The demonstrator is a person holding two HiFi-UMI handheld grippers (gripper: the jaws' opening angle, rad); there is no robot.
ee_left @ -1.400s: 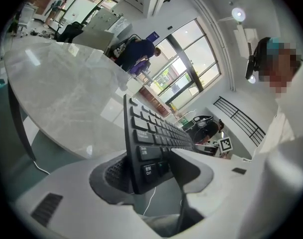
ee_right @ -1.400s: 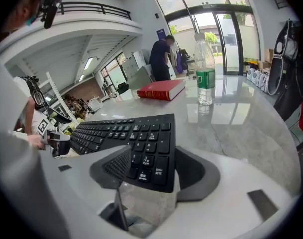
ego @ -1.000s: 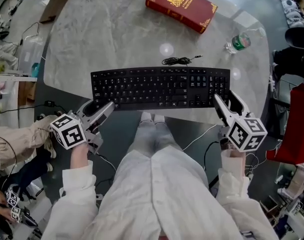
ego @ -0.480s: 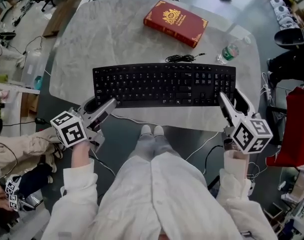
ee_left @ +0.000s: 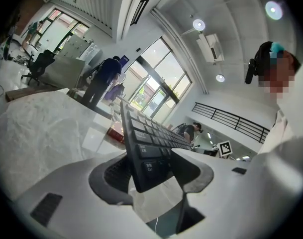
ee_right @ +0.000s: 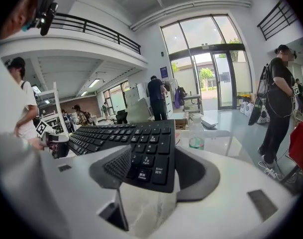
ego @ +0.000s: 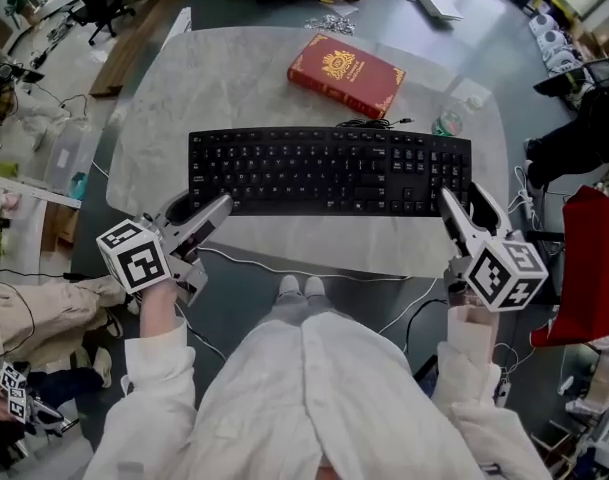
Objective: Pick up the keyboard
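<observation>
A black full-size keyboard point(ego: 329, 171) hangs level above the marble table point(ego: 234, 78), carried by its two ends. My left gripper point(ego: 204, 203) is shut on its left end, which stands between the jaws in the left gripper view, keyboard point(ee_left: 141, 133). My right gripper point(ego: 462, 196) is shut on the right end, and the number-pad corner of the keyboard point(ee_right: 141, 143) lies between its pads with marble showing underneath. A thin white cable point(ego: 284, 266) trails under the keyboard.
A red hardback book point(ego: 346, 72) lies at the table's far side. A water bottle point(ego: 449, 123) and a coiled black cable point(ego: 369, 123) sit just behind the keyboard. People stand around the room, one close on the right point(ee_right: 278, 98). Red furniture point(ego: 594, 258) stands right.
The table has shrunk and dropped away in the head view while the keyboard and both grippers keep their size. The keyboard now sits over the table's middle and hides part of the coiled cable.
</observation>
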